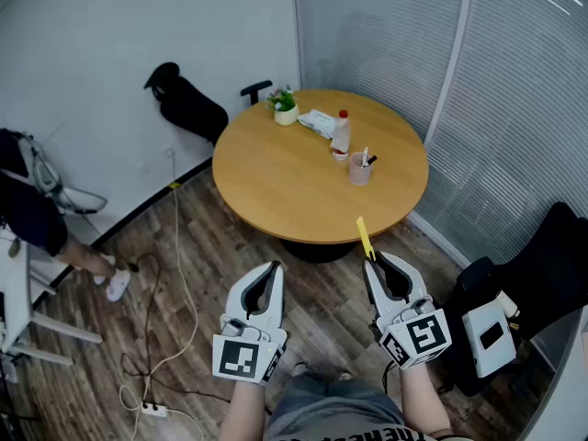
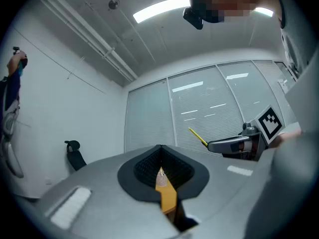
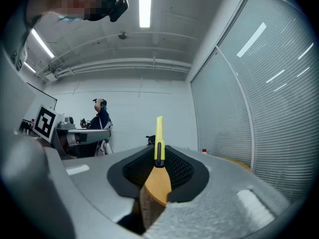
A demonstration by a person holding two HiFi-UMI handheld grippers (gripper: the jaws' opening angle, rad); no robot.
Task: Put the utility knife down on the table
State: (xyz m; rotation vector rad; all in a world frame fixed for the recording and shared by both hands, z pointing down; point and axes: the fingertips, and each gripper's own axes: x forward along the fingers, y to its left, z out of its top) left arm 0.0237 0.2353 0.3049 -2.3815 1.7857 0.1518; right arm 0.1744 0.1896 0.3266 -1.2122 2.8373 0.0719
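The yellow utility knife [image 1: 365, 237] sticks forward out of my right gripper [image 1: 375, 263], which is shut on its lower end. It hangs over the floor just short of the near edge of the round wooden table [image 1: 285, 186]. In the right gripper view the knife [image 3: 159, 136] stands upright between the closed jaws of the right gripper [image 3: 159, 156]. My left gripper [image 1: 269, 269] is level with it to the left, shut with nothing in it. The left gripper view shows its own jaws pressed together, and the right gripper [image 2: 234, 144] with the knife [image 2: 198, 137] off to the right.
On the table's far side stand a small potted plant [image 1: 285, 106], a packet [image 1: 317, 122], a bottle [image 1: 342, 132] and a cup with pens [image 1: 360, 167]. Black chairs stand behind the table [image 1: 190, 107] and at right [image 1: 547, 269]. Cables [image 1: 161, 338] trail across the floor at left.
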